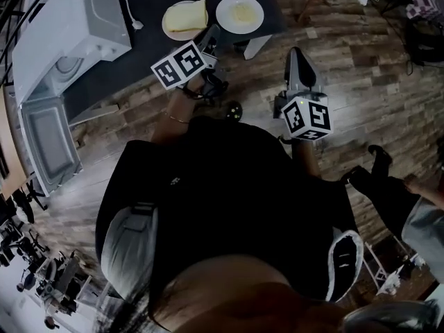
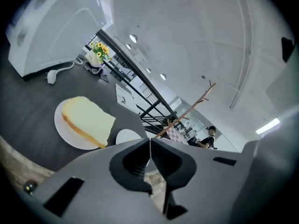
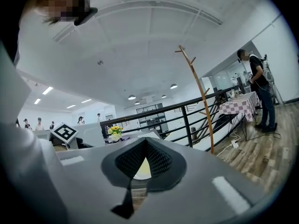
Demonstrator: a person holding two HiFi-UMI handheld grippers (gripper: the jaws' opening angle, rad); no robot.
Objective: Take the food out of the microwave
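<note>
Left gripper [image 1: 212,35] shut, pads pressed tip to tip, nothing between. Right gripper [image 1: 297,53] likewise closed and empty (only a sliver of pale plate visible beyond its tips). Left one reaching over the near edge of the dark table [image 1: 139,61]; right one over the wooden floor, just past the table's right corner.

Food apparently out already: a thick bread slice [image 1: 189,14] on a white plate [image 1: 168,25], and just right of it a second plate [image 1: 225,4] carrying something pale yellow, too flat to name. Both plates resting on the table, well right of the microwave [image 1: 76,26], its door [image 1: 48,144] swung open toward the near left. Cavity contents not visible from here.

Deciding relation: slice just beyond the left gripper's tips and slightly left, second plate just beyond and slightly right. Left hand therefore clearly nearer to both than the right. Long axis of the slice roughly left to right, lying across the gripper's line of reach rather than along it. For any reach into the microwave, left side again the nearer, though only after opening the jaws and swinging well to the left.
</note>
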